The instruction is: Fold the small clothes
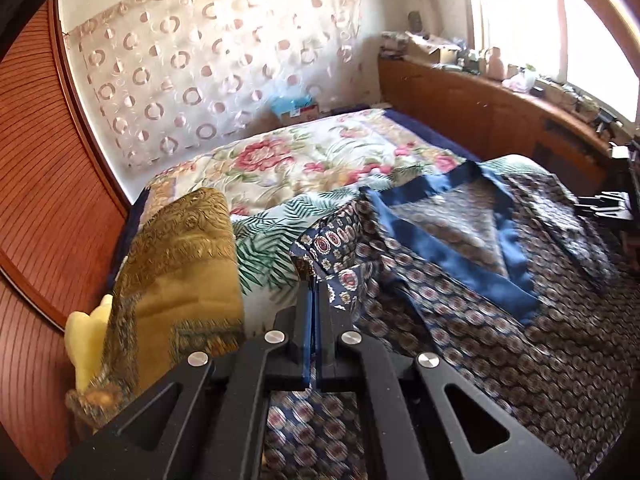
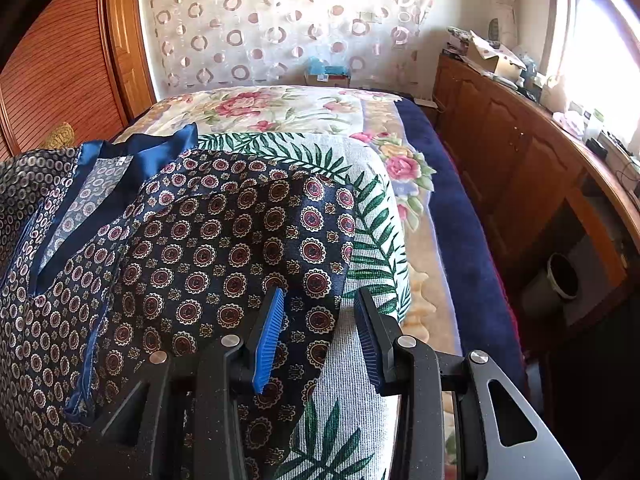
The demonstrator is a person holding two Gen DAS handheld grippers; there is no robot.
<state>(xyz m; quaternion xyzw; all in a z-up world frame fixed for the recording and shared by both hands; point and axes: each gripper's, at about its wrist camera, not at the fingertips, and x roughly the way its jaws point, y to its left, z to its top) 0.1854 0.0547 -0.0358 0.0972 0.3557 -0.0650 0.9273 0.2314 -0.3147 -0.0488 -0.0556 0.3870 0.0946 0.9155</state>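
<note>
Left tongs (image 1: pixel 314 292) clamped on a fold of the patterned shirt (image 1: pixel 480 320), right tongs (image 2: pixel 318 312) apart over its edge, leaf-print cloth (image 2: pixel 360 240) beneath, on the bed (image 2: pixel 460 240)

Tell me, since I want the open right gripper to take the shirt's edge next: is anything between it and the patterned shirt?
Nothing visible is in the way. The right gripper is open directly over the edge of the patterned shirt, which lies on the leaf-print cloth.

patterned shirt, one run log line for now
left gripper: shut on patterned shirt sleeve | right gripper: open over shirt edge | fold: not done
</note>
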